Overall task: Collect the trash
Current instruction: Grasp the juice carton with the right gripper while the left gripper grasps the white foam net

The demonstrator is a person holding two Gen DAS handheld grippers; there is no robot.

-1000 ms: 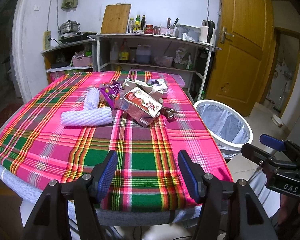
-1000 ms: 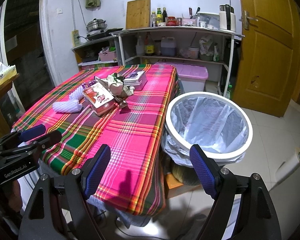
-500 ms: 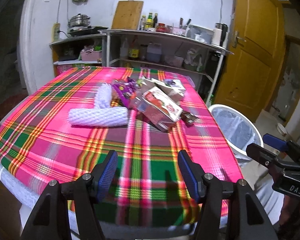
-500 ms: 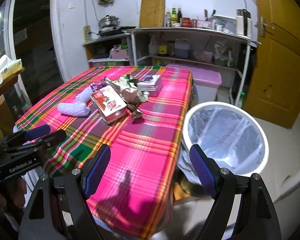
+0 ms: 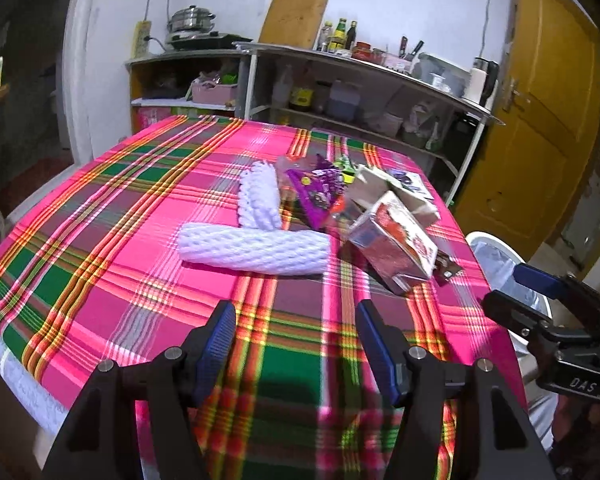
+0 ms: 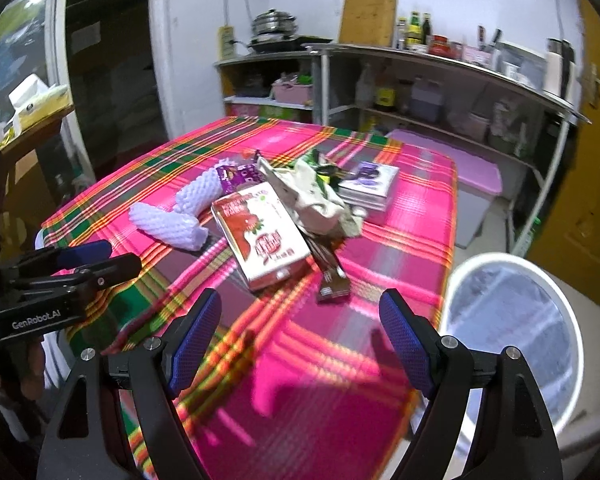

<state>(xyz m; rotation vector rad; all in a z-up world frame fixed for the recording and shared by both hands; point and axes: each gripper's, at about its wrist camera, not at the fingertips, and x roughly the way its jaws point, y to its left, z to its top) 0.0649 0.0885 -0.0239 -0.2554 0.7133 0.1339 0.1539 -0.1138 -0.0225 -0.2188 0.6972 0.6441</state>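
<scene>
A heap of trash lies mid-table on the pink plaid cloth (image 5: 112,248): two white foam net sleeves (image 5: 256,250) (image 6: 166,222), a red-and-white carton (image 5: 396,244) (image 6: 262,236), a purple wrapper (image 5: 318,190), crumpled paper (image 6: 314,194), a dark brown wrapper (image 6: 332,276) and a flat box (image 6: 370,186). My left gripper (image 5: 296,348) stands open over the near part of the table, short of the foam sleeves. My right gripper (image 6: 302,334) hangs open in front of the carton and brown wrapper. Both hold nothing.
A white bin with a clear liner (image 6: 508,332) (image 5: 496,256) stands on the floor off the table's right edge. Shelves with bottles and pots (image 5: 340,92) line the back wall. A yellow door (image 5: 540,120) is at the right. A person's hand (image 6: 24,372) holds the left gripper.
Both grippers have moved forward and in over the table toward the trash heap; the pile looks larger and closer. The bin has slid toward the right edge of both views. Jaws stay open.
</scene>
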